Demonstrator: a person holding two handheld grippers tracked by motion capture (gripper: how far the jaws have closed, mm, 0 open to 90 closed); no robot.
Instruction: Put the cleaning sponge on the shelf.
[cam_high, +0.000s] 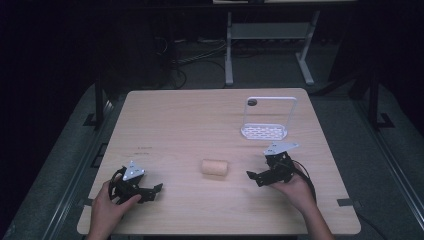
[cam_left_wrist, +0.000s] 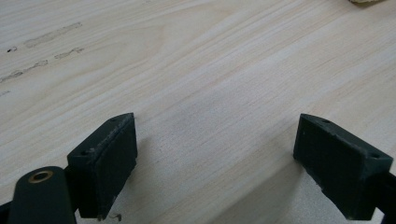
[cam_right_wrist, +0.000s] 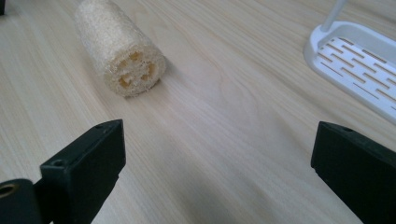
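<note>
High view, near edge first: person's two hands come in from the bottom, each holding a gripper low over the wooden table (cam_high: 170, 115). Left gripper (cam_high: 150, 192) sits near the front-left corner, jaws spread wide, nothing between them. Right gripper (cam_high: 256, 176) is on the other side, just right of the loofah, jaws also spread wide and empty. Both point inward toward the loofah.

Loofah (cam_high: 215, 167) lies on its side between the two grippers, a bit nearer the right one, not touching either. Short pale-tan cylinder, long axis running left-right across the table.

Right gripper view has it best: loofah (cam_right_wrist: 120, 46) ahead and left of the jaws, cut end facing the camera. Rough fibrous skin, cream colour. End face shows a few yellowish hollow chambers around a fibrous core.

Left gripper view: bare wood grain between the parted jaws, a sliver of the loofah (cam_left_wrist: 366, 1) at the top right edge.

Beyond the loofah, back and to the right: white rack (cam_high: 265, 131) with a slotted oval base and a tall thin rectangular frame standing upright on it. Slots are clear in the right gripper view (cam_right_wrist: 359, 65). A small dark round thing sits at the frame's top left corner; can't tell what it is.

Past the table: dark floor, cables, a grey stand's legs (cam_high: 229, 60).
</note>
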